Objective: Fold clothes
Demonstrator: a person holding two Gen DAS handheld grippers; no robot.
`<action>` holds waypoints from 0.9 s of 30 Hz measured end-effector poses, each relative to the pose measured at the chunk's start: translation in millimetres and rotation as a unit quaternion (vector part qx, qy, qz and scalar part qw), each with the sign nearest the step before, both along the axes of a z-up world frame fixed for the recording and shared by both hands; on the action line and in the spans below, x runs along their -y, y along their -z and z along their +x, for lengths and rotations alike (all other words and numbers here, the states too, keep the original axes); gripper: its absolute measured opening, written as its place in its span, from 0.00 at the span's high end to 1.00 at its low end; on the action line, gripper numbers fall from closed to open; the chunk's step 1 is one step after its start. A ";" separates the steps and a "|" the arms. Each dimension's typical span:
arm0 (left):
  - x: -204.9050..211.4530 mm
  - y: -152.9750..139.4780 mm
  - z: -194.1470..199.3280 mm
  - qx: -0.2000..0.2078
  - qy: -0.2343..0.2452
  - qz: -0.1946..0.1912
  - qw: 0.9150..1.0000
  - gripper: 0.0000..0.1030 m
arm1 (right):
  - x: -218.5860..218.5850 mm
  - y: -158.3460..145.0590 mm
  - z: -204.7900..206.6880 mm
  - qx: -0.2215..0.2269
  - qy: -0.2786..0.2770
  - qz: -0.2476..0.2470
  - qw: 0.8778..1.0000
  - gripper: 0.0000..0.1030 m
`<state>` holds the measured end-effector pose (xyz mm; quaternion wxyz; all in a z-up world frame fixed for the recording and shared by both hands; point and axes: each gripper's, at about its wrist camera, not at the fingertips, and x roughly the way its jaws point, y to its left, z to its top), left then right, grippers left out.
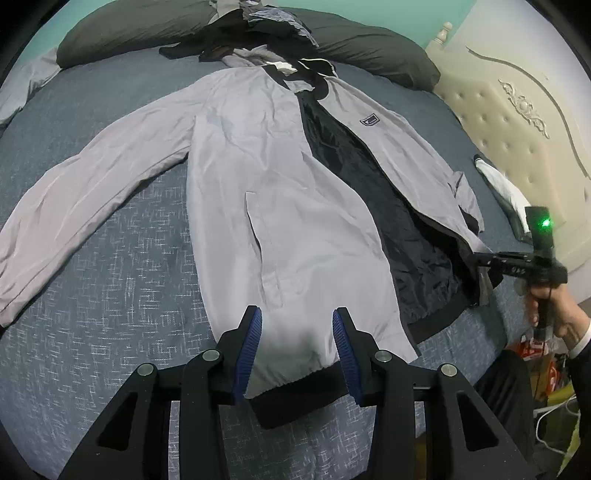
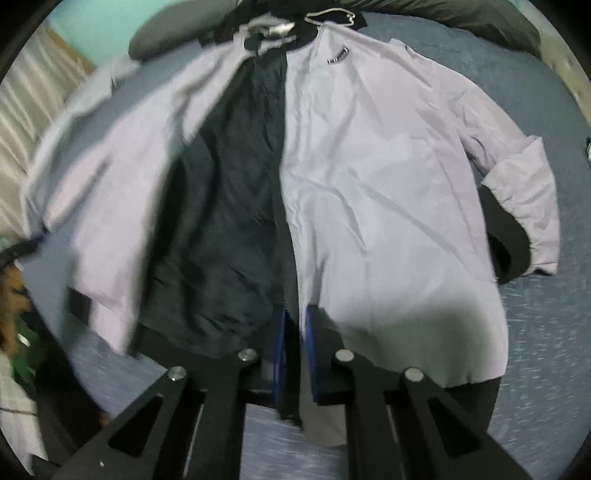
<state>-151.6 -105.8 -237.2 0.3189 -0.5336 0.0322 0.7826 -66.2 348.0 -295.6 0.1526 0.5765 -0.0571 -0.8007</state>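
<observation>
A wide bed covered with a blue-grey patterned sheet point(image 1: 110, 280) fills both views, and two dark grey pillows point(image 1: 122, 29) are seen at its far end, with a small heap of dark clothes point(image 1: 258, 26) between them. At the far right a cream padded headboard point(image 1: 517, 122) is visible. On the sheet a light grey, thin, shiny jacket with black ribbed hem and cuffs point(image 1: 288, 192) is laid out flat, collar far and hem near. Its zip is open, so the dark quilted lining point(image 1: 369, 184) is shown between the two front panels. The left sleeve is stretched out to the left; the right sleeve is bent back beside the body. No fold is made yet, it seems: the jacket is only spread, and closing the fronts, bringing in the sleeves and folding the body are judged to be left. The left gripper point(image 1: 297, 347) is held over the near hem of the left panel with its blue pads spread apart, and nothing is pinched by them. The right gripper point(image 2: 295, 354) is pressed together on the near edge of the right front panel, beside the zip line, so this edge is probably about to be drawn across.
</observation>
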 end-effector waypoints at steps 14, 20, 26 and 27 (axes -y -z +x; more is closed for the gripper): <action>-2.3 -12.3 1.6 -0.006 0.003 0.007 1.000 0.58 | 90.5 -10.6 -40.9 0.026 0.001 -0.144 0.989 0.91; -3.6 -9.4 0.8 0.000 0.005 0.006 1.000 0.58 | 107.8 17.7 -40.7 0.044 0.005 -0.113 0.993 0.91; -9.7 -7.4 0.5 0.004 0.008 0.009 1.000 0.58 | 95.3 17.2 -36.2 0.042 0.004 -0.127 0.991 0.83; -11.9 -7.1 0.8 0.005 0.010 0.011 1.000 0.58 | 88.2 10.2 -34.7 0.035 0.007 -0.134 0.990 0.74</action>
